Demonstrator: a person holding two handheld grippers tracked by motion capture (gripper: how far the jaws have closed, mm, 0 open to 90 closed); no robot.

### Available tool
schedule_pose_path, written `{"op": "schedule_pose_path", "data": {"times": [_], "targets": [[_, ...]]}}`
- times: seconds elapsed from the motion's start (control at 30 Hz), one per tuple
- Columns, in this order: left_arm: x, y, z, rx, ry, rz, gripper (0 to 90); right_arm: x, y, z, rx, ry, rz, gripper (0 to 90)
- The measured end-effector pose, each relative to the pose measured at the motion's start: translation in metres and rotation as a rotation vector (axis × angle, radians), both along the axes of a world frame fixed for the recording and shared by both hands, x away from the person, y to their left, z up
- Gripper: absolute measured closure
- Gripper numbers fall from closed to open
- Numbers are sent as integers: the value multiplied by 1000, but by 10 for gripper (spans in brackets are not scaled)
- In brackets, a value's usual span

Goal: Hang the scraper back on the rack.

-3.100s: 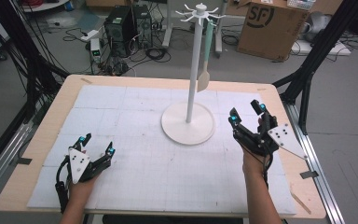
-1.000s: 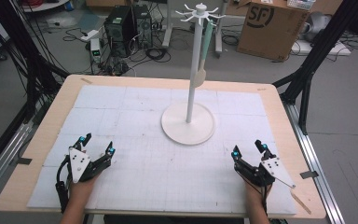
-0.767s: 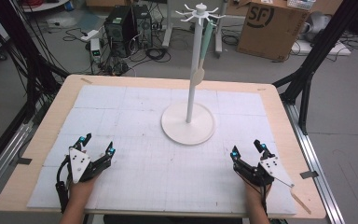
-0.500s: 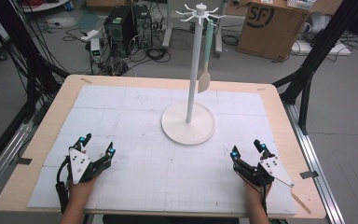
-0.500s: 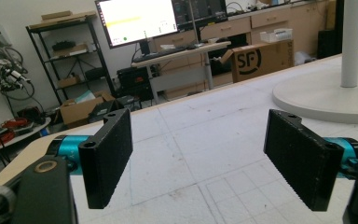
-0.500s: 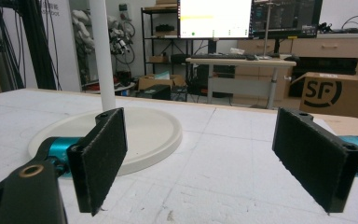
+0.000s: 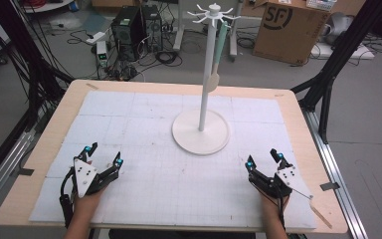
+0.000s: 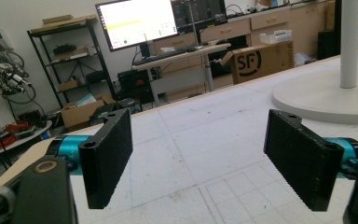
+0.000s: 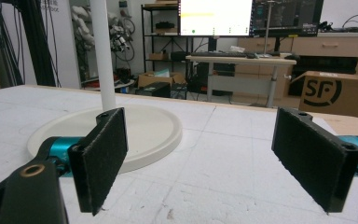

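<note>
White stand (image 7: pixel 200 130) sits mid-table with a spatula (image 7: pixel 218 55) hanging from its top. I rest my left gripper (image 7: pixel 102 155) and right gripper (image 7: pixel 263 159) low on the mat (image 7: pixel 149 124), jaws spread wide, nothing between them.

A wooden table (image 7: pixel 45 149) is carrying a white gridded mat (image 7: pixel 149 129), on which a white stand's round base (image 7: pixel 200 132) is sitting.

both grippers (image 7: pixel 102 153) (image 7: pixel 263 156), fingers apart
</note>
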State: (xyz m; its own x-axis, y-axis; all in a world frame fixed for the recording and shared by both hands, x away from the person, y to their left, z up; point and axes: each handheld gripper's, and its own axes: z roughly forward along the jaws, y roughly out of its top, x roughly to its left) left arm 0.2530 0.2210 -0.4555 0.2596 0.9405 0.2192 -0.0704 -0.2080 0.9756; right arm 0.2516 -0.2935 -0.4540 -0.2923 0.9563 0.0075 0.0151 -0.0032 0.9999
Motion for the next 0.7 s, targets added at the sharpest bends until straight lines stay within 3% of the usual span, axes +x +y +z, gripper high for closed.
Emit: {"op": "schedule_pose_path", "data": {"times": [0.7], "targets": [[0,0,0,3,4,0,245,0,0,0,-5,2,1,178]]}}
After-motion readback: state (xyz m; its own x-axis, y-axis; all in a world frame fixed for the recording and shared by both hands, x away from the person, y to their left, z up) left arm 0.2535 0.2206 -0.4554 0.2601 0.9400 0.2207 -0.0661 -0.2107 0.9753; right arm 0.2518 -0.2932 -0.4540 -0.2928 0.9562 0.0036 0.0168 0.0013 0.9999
